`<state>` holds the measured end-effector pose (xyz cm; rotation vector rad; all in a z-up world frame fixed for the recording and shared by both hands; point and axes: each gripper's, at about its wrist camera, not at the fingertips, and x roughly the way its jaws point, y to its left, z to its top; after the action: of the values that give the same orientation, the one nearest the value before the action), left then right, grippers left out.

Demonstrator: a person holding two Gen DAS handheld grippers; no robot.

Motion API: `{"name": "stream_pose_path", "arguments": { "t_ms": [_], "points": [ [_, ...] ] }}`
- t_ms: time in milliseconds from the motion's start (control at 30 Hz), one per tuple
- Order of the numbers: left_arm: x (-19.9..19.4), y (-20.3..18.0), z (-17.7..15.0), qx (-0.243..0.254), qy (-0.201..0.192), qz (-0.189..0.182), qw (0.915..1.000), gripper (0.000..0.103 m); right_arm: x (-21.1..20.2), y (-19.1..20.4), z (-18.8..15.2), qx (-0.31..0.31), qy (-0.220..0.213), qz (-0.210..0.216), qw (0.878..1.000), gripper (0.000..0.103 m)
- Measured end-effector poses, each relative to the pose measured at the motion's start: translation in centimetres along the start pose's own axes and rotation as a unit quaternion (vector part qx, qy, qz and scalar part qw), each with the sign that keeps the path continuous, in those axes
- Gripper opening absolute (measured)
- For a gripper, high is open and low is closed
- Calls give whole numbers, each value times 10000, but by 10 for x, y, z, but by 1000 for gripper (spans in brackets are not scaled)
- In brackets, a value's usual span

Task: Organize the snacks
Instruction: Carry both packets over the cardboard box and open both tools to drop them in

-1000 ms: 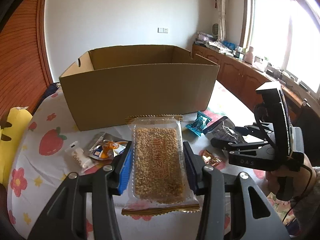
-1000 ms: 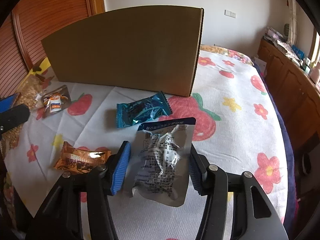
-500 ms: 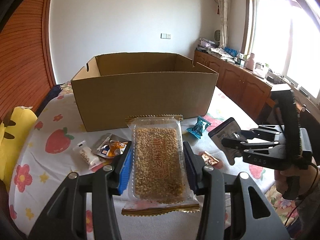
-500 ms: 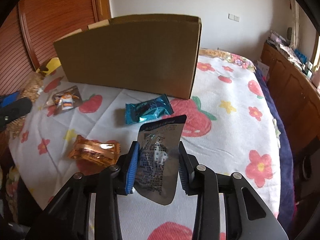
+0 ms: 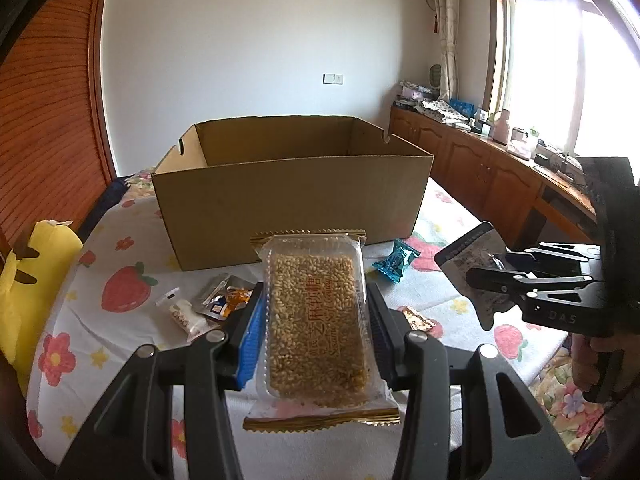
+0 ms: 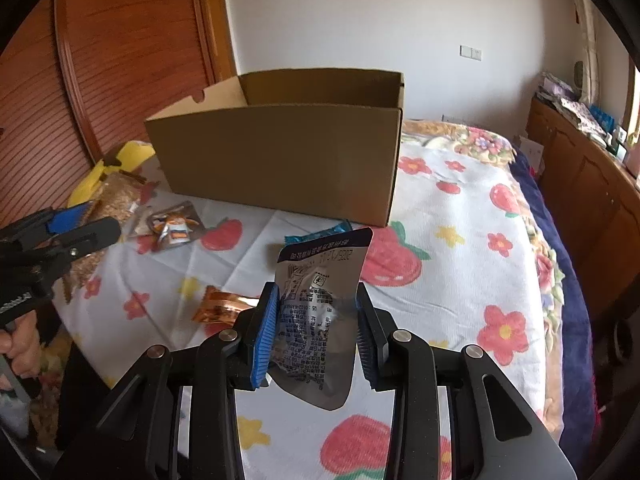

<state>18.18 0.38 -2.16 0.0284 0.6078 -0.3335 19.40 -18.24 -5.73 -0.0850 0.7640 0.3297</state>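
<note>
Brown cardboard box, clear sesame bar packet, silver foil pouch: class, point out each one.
Brown cardboard box (image 5: 288,196): left wrist view, front wall.
Clear sesame bar packet (image 5: 316,320): left wrist view, middle of bar.
Silver foil pouch (image 6: 316,320): right wrist view, printed face.

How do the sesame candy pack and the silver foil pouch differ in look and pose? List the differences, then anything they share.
The sesame candy pack is clear with gold edges, showing its brown contents; the silver foil pouch is opaque and printed. The pack looks flat and rigid; the pouch is crinkled. The pack sits in the left gripper, the pouch in the right gripper. Both are clamped between blue pads, lifted above the tablecloth.
</note>
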Motion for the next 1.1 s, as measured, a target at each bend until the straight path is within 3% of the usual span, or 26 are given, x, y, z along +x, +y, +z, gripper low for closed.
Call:
{"name": "stream_pose_path", "arguments": {
  "t_ms": [700,1100],
  "points": [
    [-44,-3,8,-3,-431,141,9990,46,-52,24,-2,-225,-419,70,9988,36],
    [-61,9,35,-30,-741,183,9971,46,-70,37,30,-474,-733,113,9961,36]
  ]
}}
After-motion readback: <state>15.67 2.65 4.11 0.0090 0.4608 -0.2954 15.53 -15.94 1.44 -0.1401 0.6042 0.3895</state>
